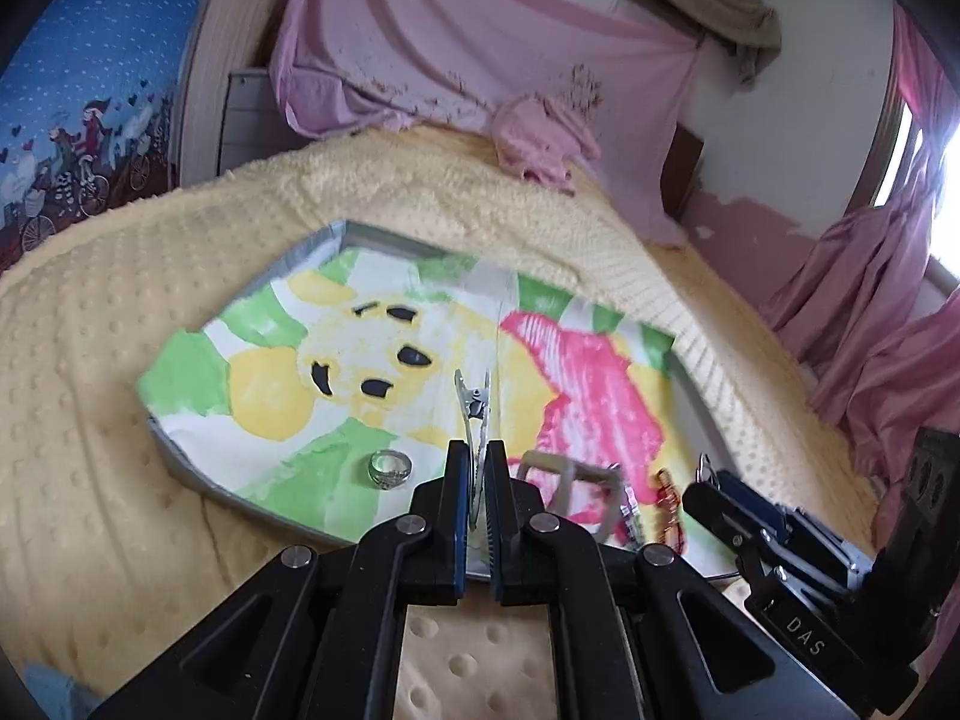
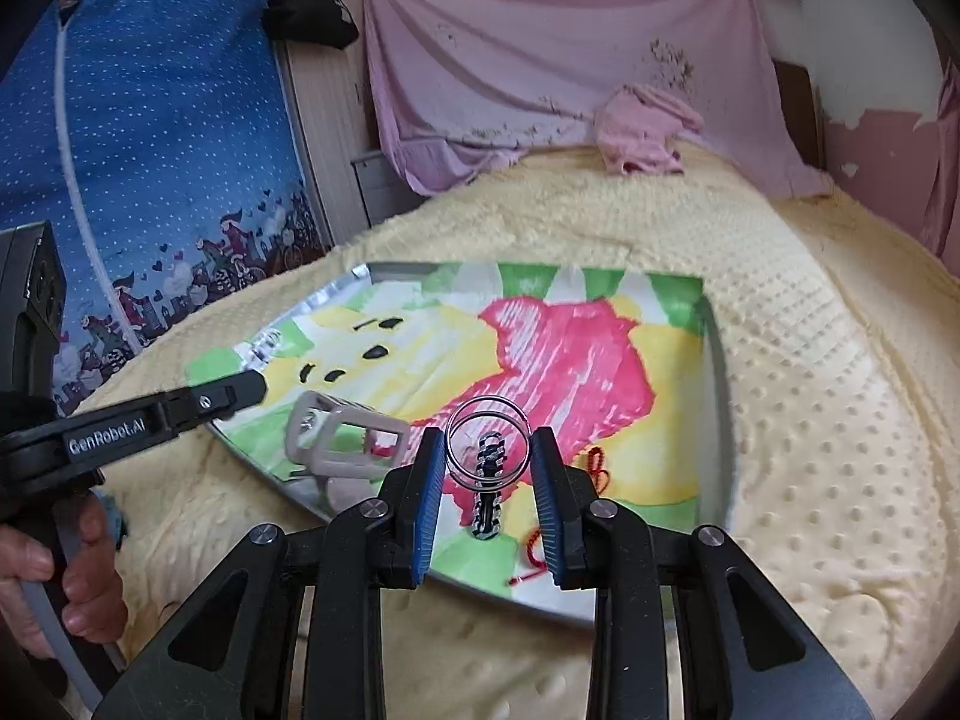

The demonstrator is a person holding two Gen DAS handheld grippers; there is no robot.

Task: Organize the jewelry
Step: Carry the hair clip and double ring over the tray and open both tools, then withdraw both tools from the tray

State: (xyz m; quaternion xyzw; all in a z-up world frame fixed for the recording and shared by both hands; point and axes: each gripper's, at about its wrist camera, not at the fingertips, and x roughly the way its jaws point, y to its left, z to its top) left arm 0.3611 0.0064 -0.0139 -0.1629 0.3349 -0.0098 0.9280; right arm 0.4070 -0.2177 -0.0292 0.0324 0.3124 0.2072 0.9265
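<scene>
Here left gripper (image 1: 474, 468) jaws pinch a hair clip (image 1: 475, 408); right gripper (image 2: 489, 468) jaws clasp a ring (image 2: 487, 441).

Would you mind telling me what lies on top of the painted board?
On the painted board lie a silver ring, a beige buckle and a red cord; parts nearest the grippers are hidden.

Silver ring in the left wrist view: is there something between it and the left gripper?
Nothing lies on the tray between the silver ring and the left gripper; the ring sits just left of its fingertips. But this gripper is already shut on a metal hair clip, so its jaws are occupied.
</scene>
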